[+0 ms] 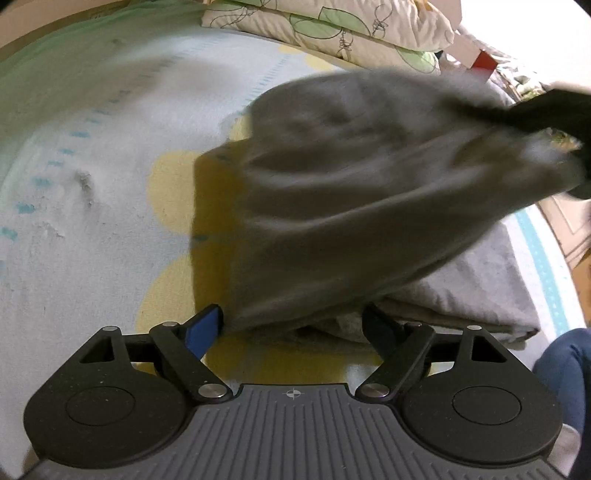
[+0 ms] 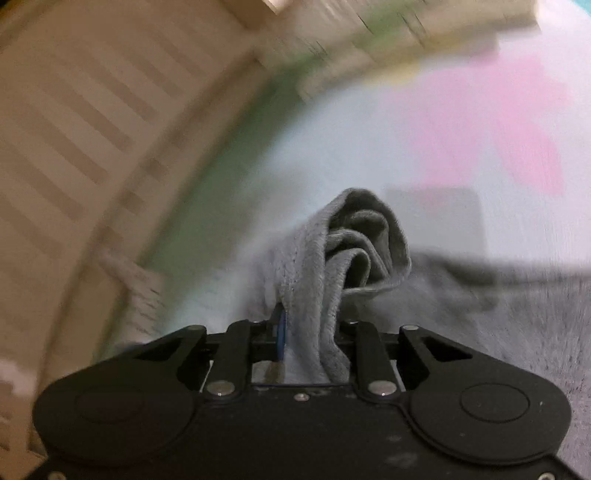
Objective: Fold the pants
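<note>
The grey pants [image 1: 369,206] lie partly folded on the bed, with one part lifted in the air and blurred by motion. My left gripper [image 1: 293,321] is open, its fingers on either side of the near edge of the pants, gripping nothing. My right gripper [image 2: 314,328] is shut on a bunched fold of the grey pants [image 2: 354,243] and holds it up above the bed. It shows in the left wrist view as a dark shape [image 1: 554,114] at the upper right, holding the raised cloth.
The bed sheet [image 1: 92,166] is pale with yellow, blue and pink patches. A folded flowered quilt [image 1: 332,26] lies at the far end. A slatted wooden headboard [image 2: 74,129] is at the left of the right wrist view. A person's blue-jeaned leg [image 1: 565,369] is at the right.
</note>
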`<state>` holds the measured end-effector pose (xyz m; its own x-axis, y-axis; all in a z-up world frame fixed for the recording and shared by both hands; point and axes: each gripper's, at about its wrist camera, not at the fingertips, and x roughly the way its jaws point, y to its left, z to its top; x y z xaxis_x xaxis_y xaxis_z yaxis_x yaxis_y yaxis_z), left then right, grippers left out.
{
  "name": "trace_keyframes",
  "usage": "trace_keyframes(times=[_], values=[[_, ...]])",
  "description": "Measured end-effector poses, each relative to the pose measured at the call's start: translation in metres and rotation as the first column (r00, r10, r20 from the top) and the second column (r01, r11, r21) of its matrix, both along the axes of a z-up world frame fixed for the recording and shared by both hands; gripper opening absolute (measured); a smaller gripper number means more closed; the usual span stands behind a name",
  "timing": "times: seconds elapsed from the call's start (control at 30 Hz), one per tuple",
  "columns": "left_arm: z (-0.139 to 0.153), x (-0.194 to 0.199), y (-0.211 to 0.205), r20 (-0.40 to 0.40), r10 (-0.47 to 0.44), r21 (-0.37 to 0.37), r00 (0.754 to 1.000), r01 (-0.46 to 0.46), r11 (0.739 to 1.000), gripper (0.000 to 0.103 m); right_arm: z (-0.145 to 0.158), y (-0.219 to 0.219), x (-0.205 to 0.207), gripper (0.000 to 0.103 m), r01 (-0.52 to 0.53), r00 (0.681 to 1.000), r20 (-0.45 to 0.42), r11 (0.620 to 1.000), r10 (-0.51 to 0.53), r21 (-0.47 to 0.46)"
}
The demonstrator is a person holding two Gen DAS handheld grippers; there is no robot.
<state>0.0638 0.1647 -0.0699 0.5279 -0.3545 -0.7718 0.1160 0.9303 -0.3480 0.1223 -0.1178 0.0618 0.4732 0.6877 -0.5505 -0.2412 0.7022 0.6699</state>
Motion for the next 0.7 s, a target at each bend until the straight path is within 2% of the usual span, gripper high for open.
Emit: trace_keyframes(times=[0.1, 0.2, 0.3, 0.4, 0.47, 0.57, 0.7], values=[[0.003, -0.003, 0.0, 0.01, -0.007, -0.01, 1.0, 0.007, 1.0, 0.082, 0.053, -0.026, -0.032, 0.018, 0.038, 0.996, 0.086, 0.999, -0.037, -0.013], [0.006, -0.005, -0.009, 0.016, -0.047, -0.016, 0.999, 0.048, 0.999, 0.082, 0.067, -0.065, -0.062, 0.018, 0.131, 0.988, 0.1, 0.983, -0.118, -0.126], [0.01, -0.007, -0.019, 0.03, -0.094, 0.005, 0.995, 0.094, 0.996, 0.082, 0.037, -0.096, -0.072, 0.018, 0.21, 0.976, 0.012, 0.928, -0.216, -0.307], [0.019, -0.01, -0.024, 0.05, -0.118, 0.008, 0.992, 0.118, 0.993, 0.082, -0.014, -0.111, -0.069, 0.018, 0.207, 0.953, -0.103, 0.861, -0.284, -0.464], [0.027, -0.012, -0.026, 0.071, -0.124, 0.016, 0.99, 0.123, 0.992, 0.082, -0.031, -0.117, -0.071, 0.018, 0.209, 0.941, -0.147, 0.862, -0.306, -0.462], [0.034, -0.007, -0.028, 0.093, -0.124, 0.003, 0.988, 0.124, 0.992, 0.082, -0.014, -0.116, -0.073, 0.018, 0.219, 0.953, -0.093, 0.87, -0.287, -0.441], [0.04, 0.009, -0.049, 0.141, -0.147, 0.038, 0.979, 0.143, 0.989, 0.082, 0.01, -0.123, -0.083, 0.018, 0.239, 0.961, -0.035, 0.89, -0.273, -0.389]])
